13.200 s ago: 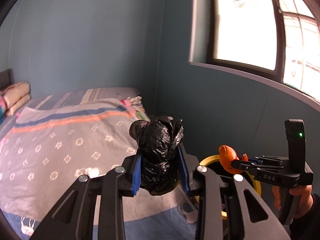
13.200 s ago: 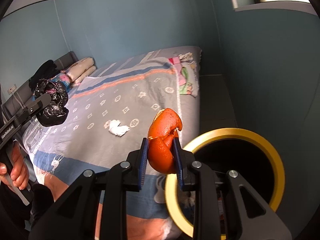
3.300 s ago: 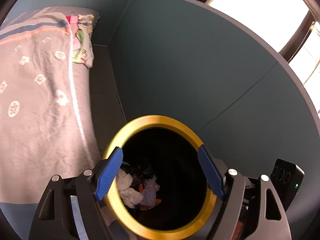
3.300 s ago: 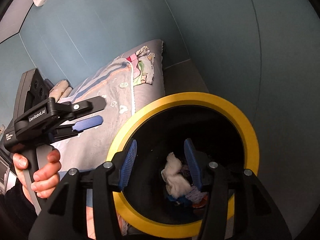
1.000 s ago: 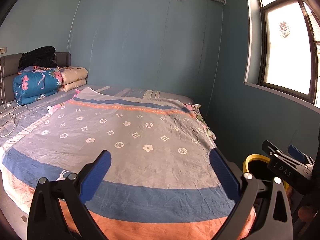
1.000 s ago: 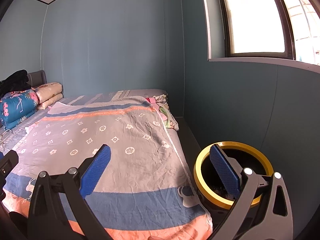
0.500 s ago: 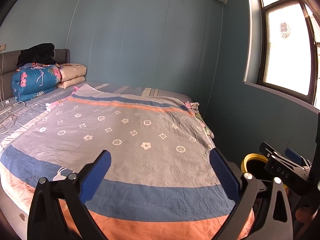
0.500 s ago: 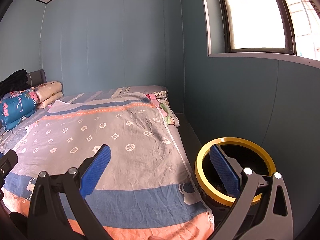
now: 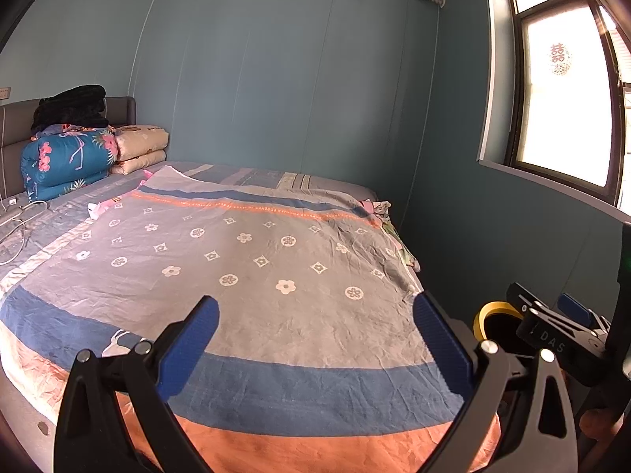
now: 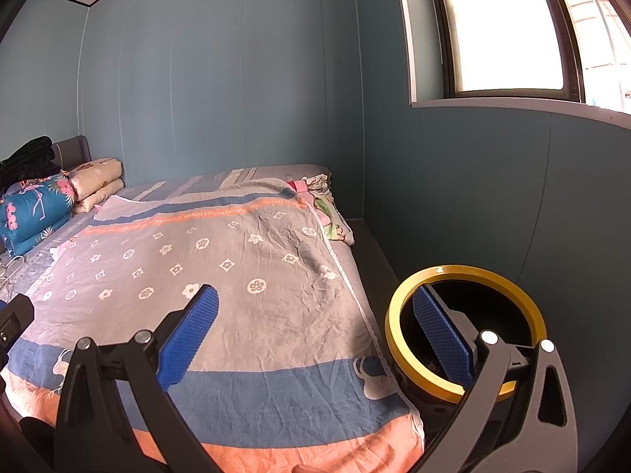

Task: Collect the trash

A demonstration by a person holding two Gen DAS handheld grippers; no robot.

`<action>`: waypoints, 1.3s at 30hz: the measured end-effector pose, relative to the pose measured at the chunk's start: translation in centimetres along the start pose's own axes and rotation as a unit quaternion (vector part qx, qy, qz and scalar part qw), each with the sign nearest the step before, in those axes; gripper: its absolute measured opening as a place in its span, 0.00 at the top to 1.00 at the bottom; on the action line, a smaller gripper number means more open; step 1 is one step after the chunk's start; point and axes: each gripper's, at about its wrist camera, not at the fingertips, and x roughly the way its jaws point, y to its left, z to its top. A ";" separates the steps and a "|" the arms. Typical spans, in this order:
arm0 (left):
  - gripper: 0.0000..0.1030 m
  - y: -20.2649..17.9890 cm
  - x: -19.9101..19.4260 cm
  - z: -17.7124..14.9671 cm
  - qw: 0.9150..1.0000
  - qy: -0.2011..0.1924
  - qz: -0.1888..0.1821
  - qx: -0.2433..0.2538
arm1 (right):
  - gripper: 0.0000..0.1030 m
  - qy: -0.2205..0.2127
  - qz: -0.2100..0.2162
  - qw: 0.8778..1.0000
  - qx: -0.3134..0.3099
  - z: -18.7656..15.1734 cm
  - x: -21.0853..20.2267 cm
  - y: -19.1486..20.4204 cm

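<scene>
Having released their loads, left gripper (image 9: 315, 339) and right gripper (image 10: 315, 331) gaped empty; bin (image 10: 465, 276) beside right claw, bedspread (image 9: 252, 260) ahead cleared.

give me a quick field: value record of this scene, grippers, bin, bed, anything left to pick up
left gripper: open wide, blue pads, nothing between them
right gripper: open wide, holding nothing
round black trash bin with yellow rim: on the floor between bed and blue wall, beside the bed's near corner
bed with grey flower-print sheet: no loose trash visible on top
folded blue floral quilt: stacked at the headboard
bin contents: mostly hidden
</scene>
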 end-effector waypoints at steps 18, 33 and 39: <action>0.08 0.0 0.2 -0.1 1.000 0.007 -0.004 0.000 | 0.08 0.013 0.003 1.000 0.007 -0.3 0.4 -0.1; 0.08 -0.1 0.3 -0.2 1.000 0.011 -0.009 0.000 | 0.08 0.030 0.008 0.999 0.018 -0.6 0.9 -0.1; 0.08 0.0 0.5 -0.4 1.000 0.014 -0.009 0.001 | 0.08 0.029 0.008 0.999 0.019 -0.7 1.0 0.0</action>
